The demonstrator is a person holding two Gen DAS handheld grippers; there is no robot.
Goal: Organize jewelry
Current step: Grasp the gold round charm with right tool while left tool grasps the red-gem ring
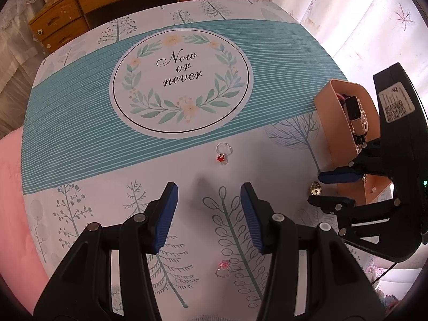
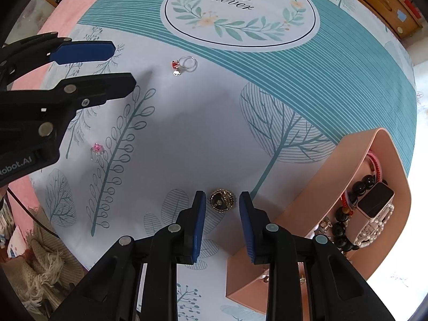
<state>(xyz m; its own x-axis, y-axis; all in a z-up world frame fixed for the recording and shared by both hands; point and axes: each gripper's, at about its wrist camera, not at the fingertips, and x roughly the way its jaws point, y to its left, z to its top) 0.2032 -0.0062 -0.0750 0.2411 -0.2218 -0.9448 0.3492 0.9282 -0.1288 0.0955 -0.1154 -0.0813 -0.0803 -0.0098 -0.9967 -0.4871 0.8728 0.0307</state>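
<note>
Two rings lie on the surface (image 1: 80, 139) in the left wrist view: a red-stoned ring (image 1: 222, 153) ahead of the spread, empty left tongs (image 1: 208, 203), a pink-stoned ring (image 1: 223, 267) between their arms. Right wrist view: the right tongs (image 2: 222, 206) bracket a round gold brooch (image 2: 222, 200), pads not touching it, beside the pink organizer box (image 2: 385, 144) holding a watch (image 2: 374, 203) and beads.

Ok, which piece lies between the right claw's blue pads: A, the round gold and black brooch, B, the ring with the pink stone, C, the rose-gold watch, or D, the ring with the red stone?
A: the round gold and black brooch lies between the right claw pads, untouched.
</note>
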